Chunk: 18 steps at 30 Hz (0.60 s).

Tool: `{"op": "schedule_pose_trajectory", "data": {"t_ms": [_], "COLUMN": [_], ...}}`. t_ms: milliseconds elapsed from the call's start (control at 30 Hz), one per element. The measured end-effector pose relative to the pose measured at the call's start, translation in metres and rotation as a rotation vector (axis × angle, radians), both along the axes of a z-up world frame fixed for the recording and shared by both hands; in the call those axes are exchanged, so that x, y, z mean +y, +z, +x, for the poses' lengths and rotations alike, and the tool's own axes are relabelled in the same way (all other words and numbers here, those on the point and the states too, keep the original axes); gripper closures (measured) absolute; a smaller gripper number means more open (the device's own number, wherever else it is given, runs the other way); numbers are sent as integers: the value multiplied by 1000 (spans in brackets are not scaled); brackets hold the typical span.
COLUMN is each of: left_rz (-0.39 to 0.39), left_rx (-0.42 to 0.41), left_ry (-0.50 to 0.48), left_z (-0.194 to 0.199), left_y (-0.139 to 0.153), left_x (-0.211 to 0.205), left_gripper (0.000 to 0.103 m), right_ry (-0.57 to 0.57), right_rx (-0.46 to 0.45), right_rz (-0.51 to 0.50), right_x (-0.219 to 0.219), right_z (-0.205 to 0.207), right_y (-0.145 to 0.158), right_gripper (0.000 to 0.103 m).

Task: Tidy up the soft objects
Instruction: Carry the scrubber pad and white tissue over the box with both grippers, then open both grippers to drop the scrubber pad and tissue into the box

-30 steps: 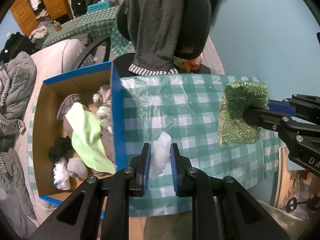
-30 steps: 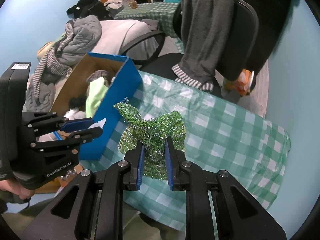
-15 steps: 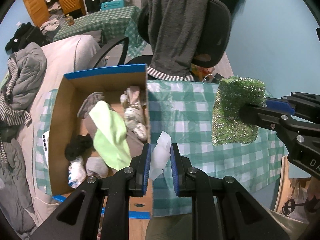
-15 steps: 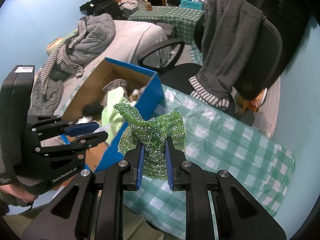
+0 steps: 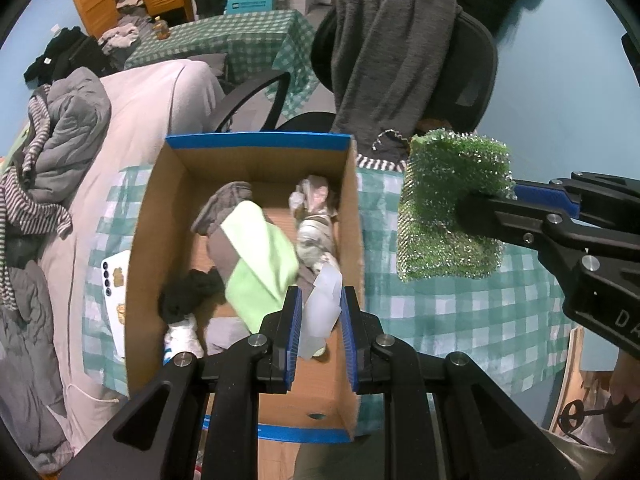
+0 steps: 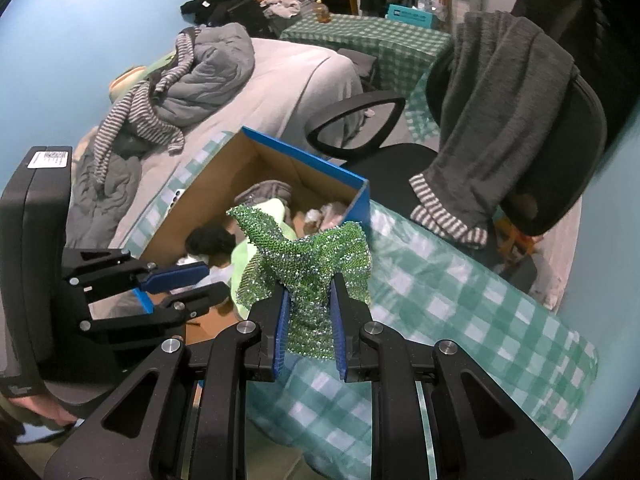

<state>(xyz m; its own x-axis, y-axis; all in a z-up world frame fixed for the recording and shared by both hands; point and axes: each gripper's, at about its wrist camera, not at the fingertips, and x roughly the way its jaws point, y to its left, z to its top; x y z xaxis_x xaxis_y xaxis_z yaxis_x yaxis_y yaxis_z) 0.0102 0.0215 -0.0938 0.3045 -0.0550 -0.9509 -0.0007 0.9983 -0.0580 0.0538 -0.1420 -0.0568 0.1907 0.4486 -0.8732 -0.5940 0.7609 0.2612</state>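
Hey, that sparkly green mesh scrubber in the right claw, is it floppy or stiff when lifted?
The sparkly green mesh scrubber is probably floppy: its corners flare and fold around the right claw. Likely light, since a pinch at one edge holds it.

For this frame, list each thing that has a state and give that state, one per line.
left gripper: shut on the white plastic piece, above the box.
right gripper: shut on the green glitter sponge.
cardboard box: open-topped, partly filled with soft items.
grey garment: draped over the office chair back.
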Motion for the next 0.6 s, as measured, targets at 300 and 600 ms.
{"op": "schedule_pose_trajectory", "data": {"t_ms": [300, 600], "left_rz": [3, 7], "left_rx": [10, 24], "left_ry": [56, 107], "left_z": [12, 26], "left_y": [-8, -21], "left_x": [37, 73], "left_gripper": [84, 84], "right_ry": [45, 82], "right_rx": [6, 34], "right_rz": [-12, -28], "right_x": [37, 77], "right_z": [14, 28], "right_y": [-5, -20], "right_gripper": [86, 86]}}
